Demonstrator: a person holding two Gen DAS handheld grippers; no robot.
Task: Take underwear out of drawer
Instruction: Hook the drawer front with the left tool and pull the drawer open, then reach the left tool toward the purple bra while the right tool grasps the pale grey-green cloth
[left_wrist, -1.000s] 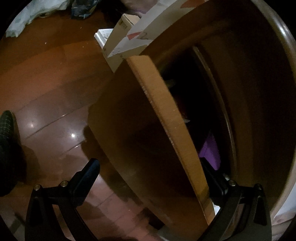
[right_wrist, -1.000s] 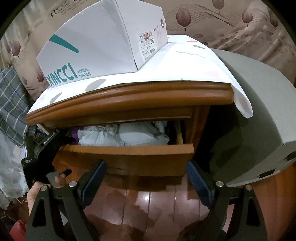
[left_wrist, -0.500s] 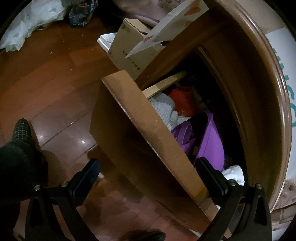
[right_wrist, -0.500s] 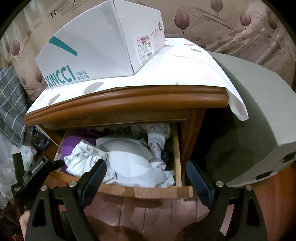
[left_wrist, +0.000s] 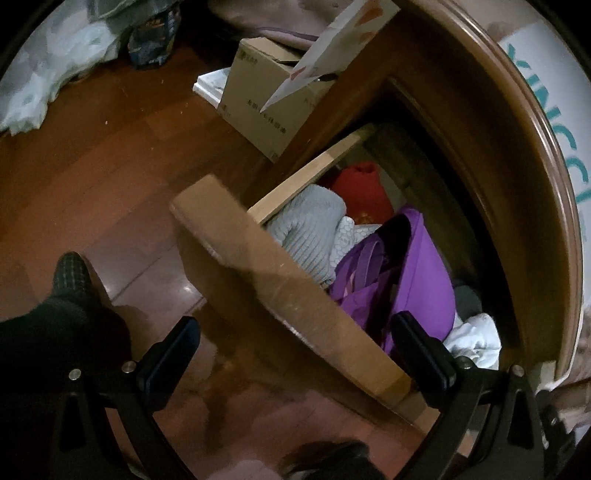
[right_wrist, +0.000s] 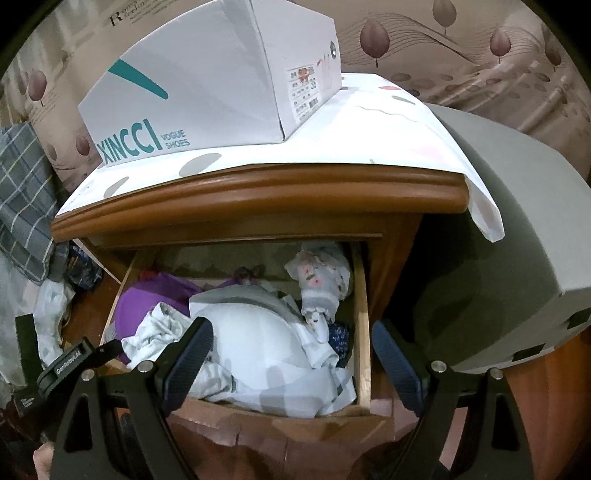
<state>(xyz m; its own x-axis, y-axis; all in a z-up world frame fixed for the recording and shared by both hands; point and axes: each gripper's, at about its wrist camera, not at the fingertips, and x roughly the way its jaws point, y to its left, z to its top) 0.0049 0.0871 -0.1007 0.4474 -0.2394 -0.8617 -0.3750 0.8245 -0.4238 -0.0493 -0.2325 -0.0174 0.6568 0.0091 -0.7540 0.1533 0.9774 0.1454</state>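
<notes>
Several garments fill the pulled-out drawer (left_wrist: 295, 291) in the left wrist view: purple fabric (left_wrist: 421, 273), a grey knit (left_wrist: 314, 229), something red (left_wrist: 360, 188). The left gripper (left_wrist: 295, 354) gapes wide, straddling the drawer front. In the right wrist view, white underwear (right_wrist: 258, 343) lies heaped inside, and the right gripper (right_wrist: 291, 354) hovers spread and empty.

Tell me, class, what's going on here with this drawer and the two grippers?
A person holding a gripper in each hand is at a wooden nightstand whose drawer is pulled open. It is stuffed with clothes: a white garment, a purple item, a red one. The left gripper straddles the drawer front, jaws open. The right gripper hovers open over the white garment, holding nothing. No underwear is out yet. A shoe box sits on top.
</notes>
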